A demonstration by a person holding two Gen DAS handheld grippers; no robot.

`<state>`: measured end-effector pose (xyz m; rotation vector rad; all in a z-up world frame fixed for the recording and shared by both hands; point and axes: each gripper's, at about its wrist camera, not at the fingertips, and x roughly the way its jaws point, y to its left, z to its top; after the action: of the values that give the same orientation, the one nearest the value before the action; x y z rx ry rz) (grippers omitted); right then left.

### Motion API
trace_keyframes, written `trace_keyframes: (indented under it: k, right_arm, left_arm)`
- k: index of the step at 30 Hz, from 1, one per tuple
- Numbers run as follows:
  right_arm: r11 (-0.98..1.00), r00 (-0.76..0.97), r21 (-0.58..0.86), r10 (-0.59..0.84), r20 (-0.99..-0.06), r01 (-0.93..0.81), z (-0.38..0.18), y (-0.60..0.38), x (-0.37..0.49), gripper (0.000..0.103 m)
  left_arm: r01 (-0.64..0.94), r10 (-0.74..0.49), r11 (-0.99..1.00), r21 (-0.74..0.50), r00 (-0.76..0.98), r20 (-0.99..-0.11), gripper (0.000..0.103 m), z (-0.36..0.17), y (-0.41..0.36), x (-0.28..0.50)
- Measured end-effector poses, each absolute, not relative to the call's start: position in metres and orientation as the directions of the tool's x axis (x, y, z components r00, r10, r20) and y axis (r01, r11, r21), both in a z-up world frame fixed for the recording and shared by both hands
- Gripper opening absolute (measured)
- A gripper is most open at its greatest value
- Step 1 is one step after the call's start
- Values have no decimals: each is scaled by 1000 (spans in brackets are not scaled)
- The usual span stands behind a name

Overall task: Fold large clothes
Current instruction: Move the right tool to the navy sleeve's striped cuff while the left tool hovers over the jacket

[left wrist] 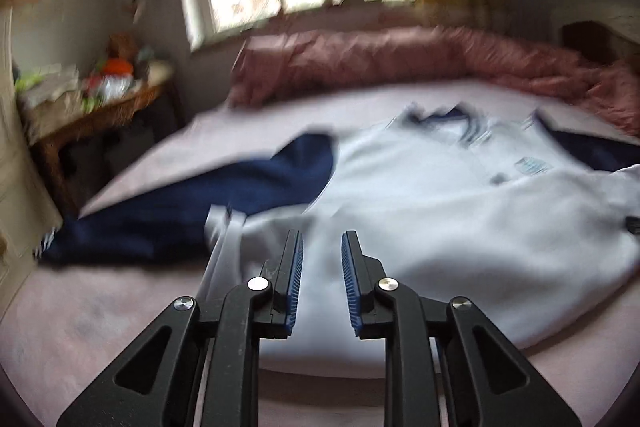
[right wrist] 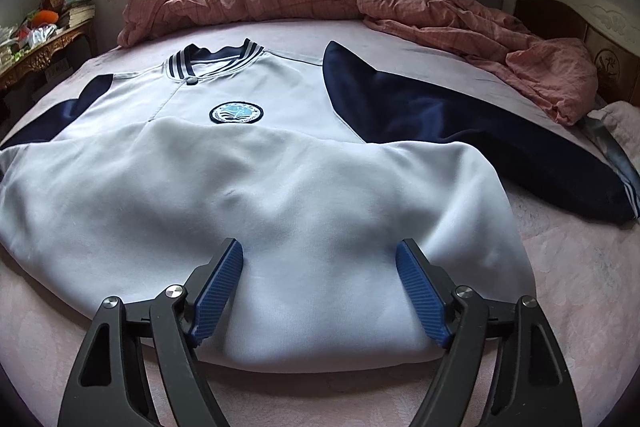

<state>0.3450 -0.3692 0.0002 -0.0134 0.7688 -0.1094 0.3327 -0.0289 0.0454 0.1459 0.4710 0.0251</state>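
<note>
The white-and-navy jacket (right wrist: 280, 179) is lying on the pink bed (right wrist: 580, 287), hem folded up toward the chest. The right gripper (right wrist: 320, 259) is hovering wide open over it; the left gripper (left wrist: 320, 247), jaws parted, is holding nothing.

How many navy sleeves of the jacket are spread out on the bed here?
2. One navy sleeve stretches out on the jacket's right side toward the pink quilt; the other sleeve lies out to the left, its cuff near the bed edge. None appears hidden.
</note>
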Motion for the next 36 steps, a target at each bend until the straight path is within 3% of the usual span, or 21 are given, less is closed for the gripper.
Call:
trace_keyframes:
  k: [7,9,11,15,19,22,25,27,31,34,36]
  right_arm:
    - [994,723,-61,-107,-682,90,7,-370,340,81]
    - [991,767,-114,-130,-629,74,21,-372,328,81]
    - [978,813,-159,-200,-547,133,38,-380,310,81]
    - [991,865,-33,-133,-483,133,71,-408,282,81]
    - [981,887,-72,-194,-420,180,82,-427,269,82]
    - [974,879,-31,-215,-425,223,85,-452,275,88]
    - [957,852,8,-253,-459,289,85,-486,289,88]
    - [939,834,0,-304,-461,343,87,-508,290,88]
    - [893,808,64,-371,-457,446,91,-574,282,88]
    - [755,731,209,-465,-499,622,76,-648,266,88]
    - [632,673,307,-488,-556,712,58,-703,256,88]
  left_arm:
    - [102,-83,993,53,954,-288,19,109,-72,301]
    - [126,-118,992,19,964,-239,20,129,-78,302]
    - [158,-160,987,-26,963,-217,27,140,-81,308]
    - [193,-192,981,-16,963,-190,33,131,-91,326]
    - [191,-199,980,-58,950,-240,40,91,-89,345]
    - [144,-133,989,18,951,-278,48,68,-94,351]
    - [165,-158,986,-3,942,-297,73,61,-89,353]
    - [152,-158,987,-43,942,-297,81,58,-82,355]
    - [113,-139,989,-93,924,-356,83,51,-71,367]
    - [-20,-2,999,-49,914,-405,80,46,-69,379]
    - [-18,-22,996,-90,907,-421,77,43,-61,383]
